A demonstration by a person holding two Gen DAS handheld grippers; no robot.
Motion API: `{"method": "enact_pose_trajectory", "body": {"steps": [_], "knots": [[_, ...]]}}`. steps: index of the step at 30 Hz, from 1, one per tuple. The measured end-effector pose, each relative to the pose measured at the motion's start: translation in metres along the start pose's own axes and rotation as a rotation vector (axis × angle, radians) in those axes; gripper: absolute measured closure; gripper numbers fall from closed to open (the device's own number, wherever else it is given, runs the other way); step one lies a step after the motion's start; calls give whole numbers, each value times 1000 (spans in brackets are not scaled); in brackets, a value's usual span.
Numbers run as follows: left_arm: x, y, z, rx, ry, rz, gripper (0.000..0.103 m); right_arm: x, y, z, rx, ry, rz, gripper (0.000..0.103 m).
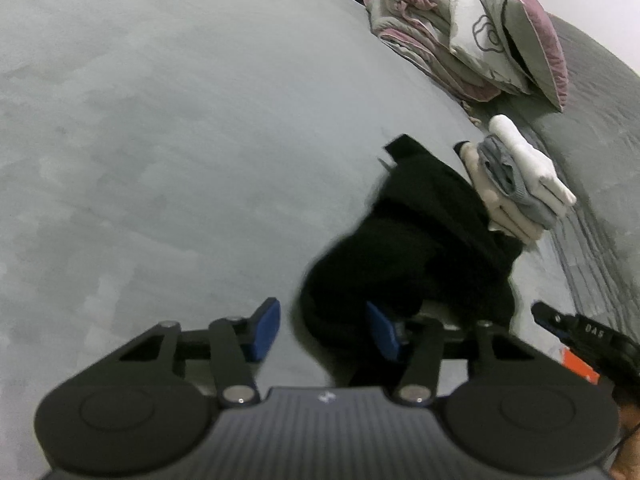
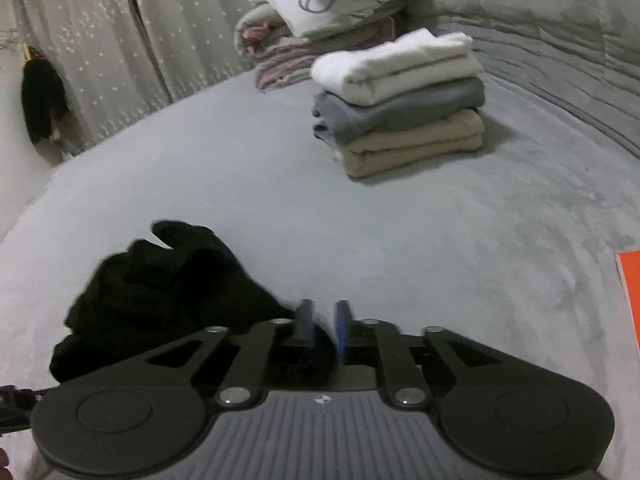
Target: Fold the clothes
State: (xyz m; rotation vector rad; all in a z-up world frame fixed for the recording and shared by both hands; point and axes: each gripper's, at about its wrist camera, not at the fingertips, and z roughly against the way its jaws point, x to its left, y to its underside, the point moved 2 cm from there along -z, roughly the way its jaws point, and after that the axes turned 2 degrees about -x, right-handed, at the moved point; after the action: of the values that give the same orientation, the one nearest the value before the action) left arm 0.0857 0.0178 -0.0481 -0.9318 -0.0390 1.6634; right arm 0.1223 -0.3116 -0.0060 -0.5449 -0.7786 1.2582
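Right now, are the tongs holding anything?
Left tongs: open, holding nothing.
Right tongs: closed on the black garment.

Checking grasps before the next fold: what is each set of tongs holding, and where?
Right tongs pinch the black garment at its near edge. Left tongs are open, holding nothing.

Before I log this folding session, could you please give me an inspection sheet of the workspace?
Surface: grey bedspread, smooth.
Job's things: black garment crumpled, unfolded; folded stack of white, grey and beige pieces.
Clutter: orange flat item at the edge.
Grippers: left gripper open beside the garment; right gripper nearly shut, grip on cloth unclear.
Cables: nothing seen.
Surroundings: folded floral bedding, patterned curtain, dark item hanging beside it.
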Motion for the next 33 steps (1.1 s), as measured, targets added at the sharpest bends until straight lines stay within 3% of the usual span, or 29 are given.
{"method": "enact_pose_trajectory", "body": {"steps": [1, 2, 8, 15, 27, 33], "knots": [[-1, 1, -1, 1, 5, 0, 60, 4, -1, 2, -12, -6, 5, 62], [-2, 2, -3, 1, 8, -3, 61, 8, -2, 4, -23, -15, 10, 61], [-10, 8, -3, -21, -9, -42, 62, 46, -2, 8, -28, -118, 51, 60], [-9, 9, -4, -34, -3, -15, 60, 100, 9, -5, 16, -187, 126, 56], [-5, 7, -6, -23, 19, 15, 57, 142, 25, -42, 97, -194, 189, 49], [-4, 5, -8, -14, 42, 23, 50, 147, 30, -58, 120, -161, 226, 50]]}}
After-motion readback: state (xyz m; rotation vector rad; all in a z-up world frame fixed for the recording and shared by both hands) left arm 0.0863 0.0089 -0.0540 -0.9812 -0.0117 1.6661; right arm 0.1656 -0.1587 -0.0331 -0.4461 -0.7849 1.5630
